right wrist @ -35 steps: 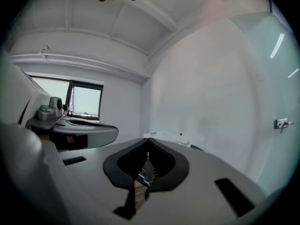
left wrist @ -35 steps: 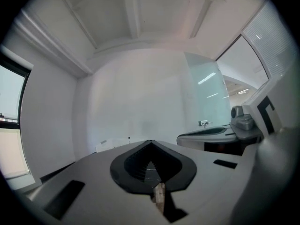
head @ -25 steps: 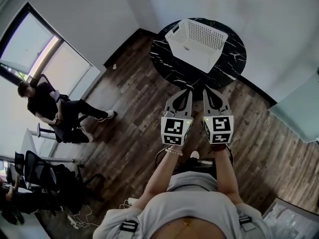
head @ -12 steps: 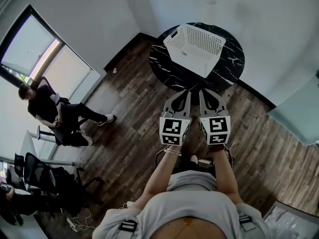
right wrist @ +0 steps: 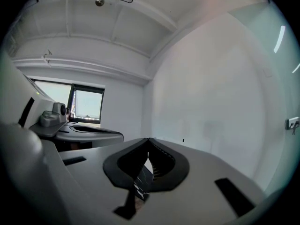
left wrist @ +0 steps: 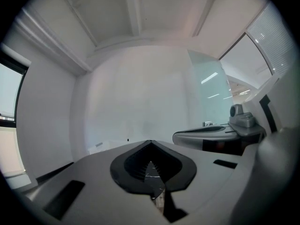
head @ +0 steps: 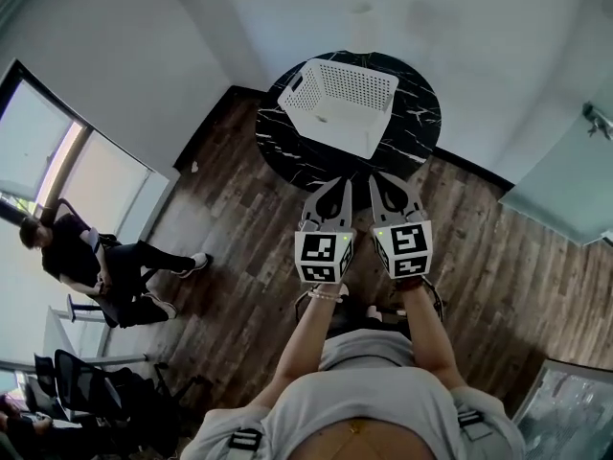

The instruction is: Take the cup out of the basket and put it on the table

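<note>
Since a second ago the counter (head: pixel 287 151) and white basket (head: pixel 330 127) have slid left in the head view, nearer the tips of the left hand-held gripper (head: pixel 337 186) and right hand-held gripper (head: pixel 379 182). These sit side by side, jaws together, nothing between them. Basket stands on the counter; the cup cannot be made out inside it

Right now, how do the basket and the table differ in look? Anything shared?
The basket is white; the table is black with pale veining. The basket is rectangular with perforated walls; the table top is round and solid. The basket stands on the table, covering only part of it. Shared: both lie ahead of the left gripper and right gripper, touched by neither.
</note>
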